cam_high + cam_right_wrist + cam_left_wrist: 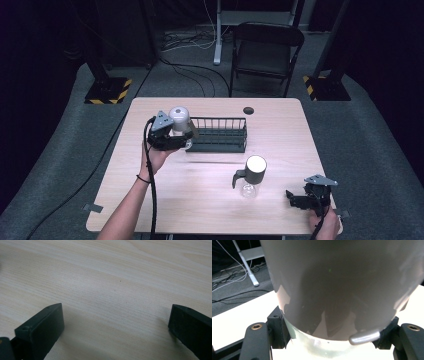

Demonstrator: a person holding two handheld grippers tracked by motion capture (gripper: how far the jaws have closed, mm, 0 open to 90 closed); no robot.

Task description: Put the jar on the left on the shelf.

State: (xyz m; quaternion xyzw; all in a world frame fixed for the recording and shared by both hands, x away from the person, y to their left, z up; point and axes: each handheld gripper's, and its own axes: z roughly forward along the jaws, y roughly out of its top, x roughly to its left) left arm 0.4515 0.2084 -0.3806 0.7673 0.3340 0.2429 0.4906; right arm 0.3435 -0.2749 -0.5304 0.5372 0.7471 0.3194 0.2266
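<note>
High view, table: light wood table [200,200] on grey carpet; 1 small dark round spot [248,110] near its far edge.
High view, rack: dark wire rack [218,135] left of centre toward the far side, long side across the table.
High view, left gripper: left gripper [181,136] held above the table just beside the rack's left end, grey three-cornered plate on top, cable trailing back along the forearm.
High view, held item: pale grey cup-like object [180,119] with a clear lower part, between the left jaws, at the rack's left end; whether it touches the rack, cannot tell.
High view, second item: a dark-sided cup [254,171] with a pale top face and a dark side handle sits on a clear glass base, standing on the table right of centre, well apart from both grippers.
High view, right gripper: right gripper [295,199] low at the near right corner, hand behind it, jaws pointing left.
High view, background: dark folding chair [266,50] beyond the table, cables on the floor, 2 yellow-and-black striped stand bases.

Left gripper view, claw: both black jaws clamped against the clear lower part of the grey object [342,290], 1 on each side; a small grey tab sticks out low on the right.

Right gripper view, claw: jaws spread wide apart over bare wood grain [112,285], nothing between them.
</note>
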